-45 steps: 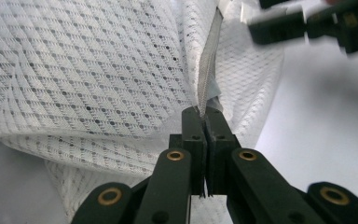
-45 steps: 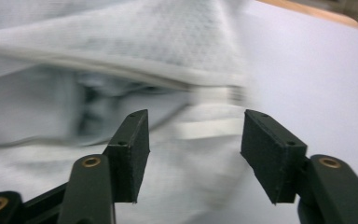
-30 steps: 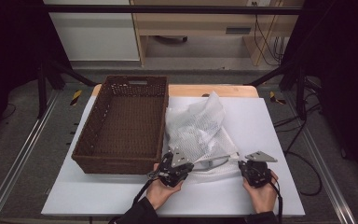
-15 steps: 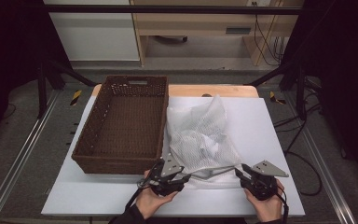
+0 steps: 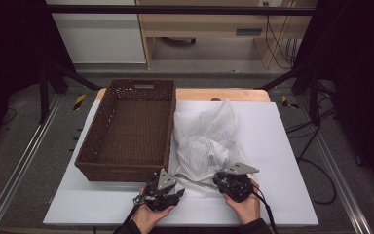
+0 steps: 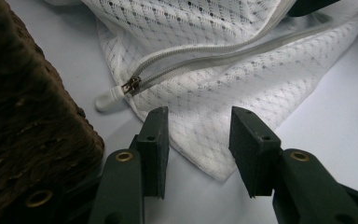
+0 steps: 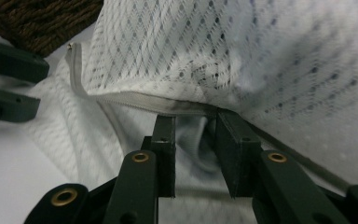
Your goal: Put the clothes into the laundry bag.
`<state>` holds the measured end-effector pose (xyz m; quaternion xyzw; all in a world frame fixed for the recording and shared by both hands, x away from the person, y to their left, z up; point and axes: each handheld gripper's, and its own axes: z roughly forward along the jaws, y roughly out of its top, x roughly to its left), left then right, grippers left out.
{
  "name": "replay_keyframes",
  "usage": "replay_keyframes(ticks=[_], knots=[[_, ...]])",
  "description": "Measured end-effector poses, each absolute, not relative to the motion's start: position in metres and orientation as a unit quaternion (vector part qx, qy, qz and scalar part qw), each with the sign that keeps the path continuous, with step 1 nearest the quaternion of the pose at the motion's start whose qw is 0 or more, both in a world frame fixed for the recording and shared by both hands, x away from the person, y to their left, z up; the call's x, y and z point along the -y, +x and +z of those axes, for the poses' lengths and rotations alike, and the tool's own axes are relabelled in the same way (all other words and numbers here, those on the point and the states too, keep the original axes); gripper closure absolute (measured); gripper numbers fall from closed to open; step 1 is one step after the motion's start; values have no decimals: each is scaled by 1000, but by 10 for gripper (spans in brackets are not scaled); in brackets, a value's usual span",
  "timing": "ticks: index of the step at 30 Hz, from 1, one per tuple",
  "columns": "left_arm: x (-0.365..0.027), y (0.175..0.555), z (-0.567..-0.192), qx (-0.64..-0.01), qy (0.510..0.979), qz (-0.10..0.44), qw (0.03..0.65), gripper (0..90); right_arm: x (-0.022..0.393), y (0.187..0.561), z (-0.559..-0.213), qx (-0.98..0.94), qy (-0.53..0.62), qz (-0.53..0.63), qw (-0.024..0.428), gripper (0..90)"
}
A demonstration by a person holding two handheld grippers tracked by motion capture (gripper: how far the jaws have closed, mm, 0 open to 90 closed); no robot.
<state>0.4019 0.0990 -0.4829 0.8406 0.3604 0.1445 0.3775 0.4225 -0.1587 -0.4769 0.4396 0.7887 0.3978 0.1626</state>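
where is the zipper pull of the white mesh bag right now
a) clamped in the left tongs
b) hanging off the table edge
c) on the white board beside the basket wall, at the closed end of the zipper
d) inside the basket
c: in the left gripper view the zipper pull lies on the white board next to the basket, ahead of the open left tongs.

From my high cam: basket (image 5: 126, 131) sits on the left half of the board (image 5: 282, 161), mesh bag (image 5: 207, 141) just right of it, touching its right wall, bag's near edge w/ the zipper (image 6: 131, 85) facing me. My left gripper (image 5: 161, 187) is in front of the basket's near-right corner, just off the bag's near-left corner; my right gripper (image 5: 231, 181) is at the bag's near-right edge, w/ bag fabric lying btwn its tips. Both hands are at the board's near edge, bag's near edge spanning btwn them.
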Motion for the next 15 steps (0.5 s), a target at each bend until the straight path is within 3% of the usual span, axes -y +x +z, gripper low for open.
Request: replay_keyframes(ticks=[8, 15], knots=[[-93, 404, -480, -361, 846, 168, 354, 870, 138, 438, -485, -788, 453, 379, 175, 867], [-103, 404, -475, -352, 854, 135, 358, 895, 131, 454, -489, -766, 475, 363, 236, 886]])
